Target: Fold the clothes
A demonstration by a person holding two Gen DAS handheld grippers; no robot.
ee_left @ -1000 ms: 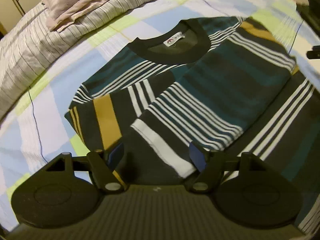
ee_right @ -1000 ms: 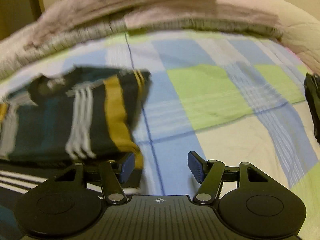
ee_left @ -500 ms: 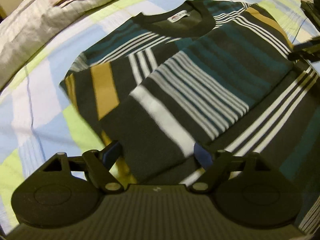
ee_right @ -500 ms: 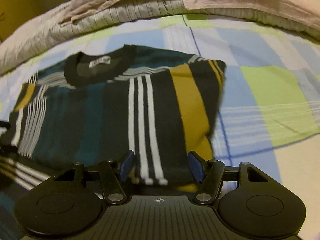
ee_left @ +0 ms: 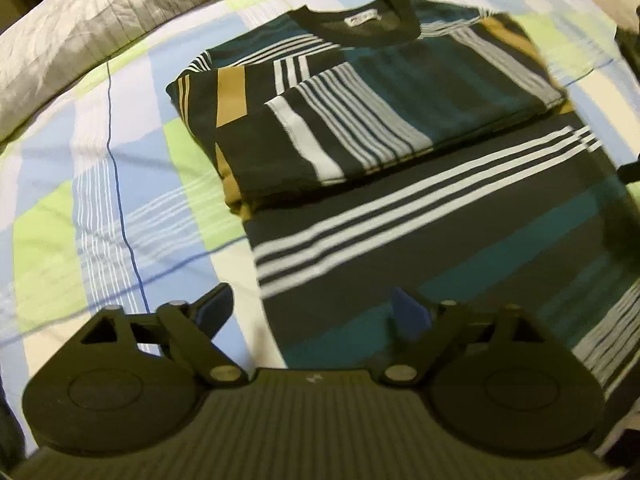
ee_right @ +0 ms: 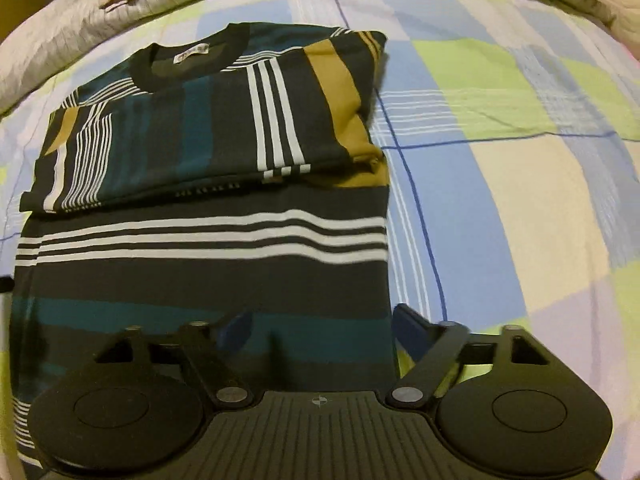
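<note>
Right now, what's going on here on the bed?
A person is folding a striped shirt on a checked bedspread, with a claw in each hand. The sleeves and sides are already folded in, collar at the far end. The left claw and right claw hang over the shirt's near end, one at each side edge. Both have just been opening and hold nothing; the lower half is not yet folded up.

Both wrist views down onto shirt [ee_left: 400, 128]

checked bed cover [ee_left: 120, 168] under a striped folded shirt [ee_left: 360, 120], rumpled blanket [ee_left: 80, 20] beyond
</note>
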